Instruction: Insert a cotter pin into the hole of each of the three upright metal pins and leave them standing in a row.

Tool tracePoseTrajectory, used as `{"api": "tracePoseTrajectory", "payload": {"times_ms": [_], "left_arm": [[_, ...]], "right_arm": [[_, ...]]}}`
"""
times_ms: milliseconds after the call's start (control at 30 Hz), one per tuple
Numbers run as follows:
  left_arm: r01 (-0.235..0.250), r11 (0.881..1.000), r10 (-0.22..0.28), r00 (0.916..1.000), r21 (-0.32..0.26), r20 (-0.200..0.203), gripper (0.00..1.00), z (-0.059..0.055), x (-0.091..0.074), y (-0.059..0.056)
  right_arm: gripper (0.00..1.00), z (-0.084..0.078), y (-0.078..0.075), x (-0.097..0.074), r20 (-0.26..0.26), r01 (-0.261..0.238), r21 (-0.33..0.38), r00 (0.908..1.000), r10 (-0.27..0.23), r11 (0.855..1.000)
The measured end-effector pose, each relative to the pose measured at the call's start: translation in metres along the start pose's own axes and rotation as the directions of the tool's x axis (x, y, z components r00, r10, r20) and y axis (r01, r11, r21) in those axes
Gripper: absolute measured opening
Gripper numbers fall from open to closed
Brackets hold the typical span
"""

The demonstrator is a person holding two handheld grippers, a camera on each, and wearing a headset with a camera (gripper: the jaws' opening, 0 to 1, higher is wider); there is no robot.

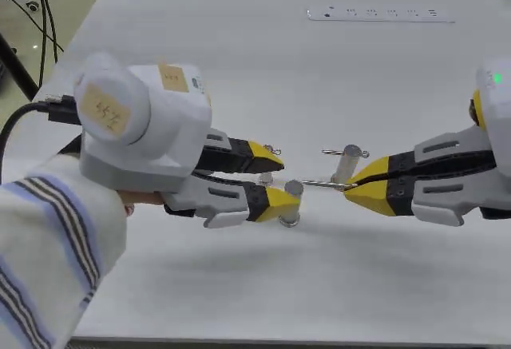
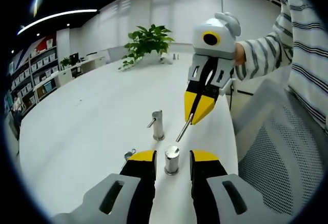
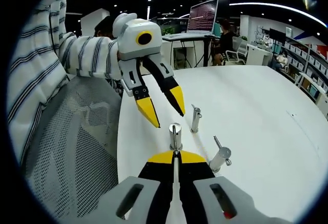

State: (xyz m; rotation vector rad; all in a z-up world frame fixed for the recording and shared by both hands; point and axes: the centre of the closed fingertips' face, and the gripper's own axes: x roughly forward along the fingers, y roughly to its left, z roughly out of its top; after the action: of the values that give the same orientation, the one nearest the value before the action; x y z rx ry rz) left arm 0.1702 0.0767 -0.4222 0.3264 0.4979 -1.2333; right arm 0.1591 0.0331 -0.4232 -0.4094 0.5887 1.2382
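On the white desk [image 1: 239, 61] three metal pins stand upright close together. The middle metal pin [image 1: 292, 199] sits between the yellow-tipped jaws of the left gripper [image 1: 289, 180], which a person with a striped sleeve [image 1: 48, 237] holds. These jaws are spread apart, one on each side of the pin. The left gripper view shows a narrow gap on either side, so they straddle the pin without clamping it.

Opposite the left gripper, on the other side of the middle metal pin, the right gripper [image 1: 351, 188] points straight at the pin. Its jaws are pressed together on a loose cotter pin [image 1: 323, 183], which sticks out from their tips. The free end of this cotter pin reaches right up to the top of the middle metal pin. Whether it has entered the hole cannot be told.

The second metal pin [image 1: 349, 165] stands just beyond the middle metal pin, near the right gripper's tips, and has a fitted cotter pin [image 1: 331, 152] running through its top. The third metal pin [image 3: 196, 121] stands close beside the middle metal pin, next to the left gripper's far jaw. It carries its own cotter pin, whose ring end [image 1: 271, 151] shows above that jaw in the head view.
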Motion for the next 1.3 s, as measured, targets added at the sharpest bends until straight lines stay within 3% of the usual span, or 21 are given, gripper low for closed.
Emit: {"api": "tracePoseTrajectory", "payload": {"times_ms": [400, 633, 767, 1300], "left_arm": [[0.005, 1.000, -0.004, 0.9992, 0.021, -0.040, 0.22, -0.004, 0.013, 0.002], [0.017, 0.999, -0.016, 0.9984, 0.029, -0.054, 0.17, -0.004, 0.019, 0.002], [0.020, 0.999, -0.017, 0.9977, 0.034, -0.066, 0.10, -0.006, 0.020, 0.004], [0.018, 1.000, -0.016, 0.9982, 0.023, -0.058, 0.09, -0.006, 0.021, 0.002]], "right_arm": [[0.00, -0.011, -0.002, 0.004, -0.026, 0.012, 0.011, 0.9996, -0.012, 1.000], [0.00, -0.010, -0.004, 0.007, -0.023, 0.012, 0.012, 0.9997, -0.011, 1.000], [0.00, -0.009, -0.004, 0.009, -0.020, 0.008, 0.008, 0.9998, -0.008, 1.000], [0.00, -0.012, -0.010, 0.016, -0.016, 0.010, 0.003, 0.9998, -0.010, 1.000]]}}
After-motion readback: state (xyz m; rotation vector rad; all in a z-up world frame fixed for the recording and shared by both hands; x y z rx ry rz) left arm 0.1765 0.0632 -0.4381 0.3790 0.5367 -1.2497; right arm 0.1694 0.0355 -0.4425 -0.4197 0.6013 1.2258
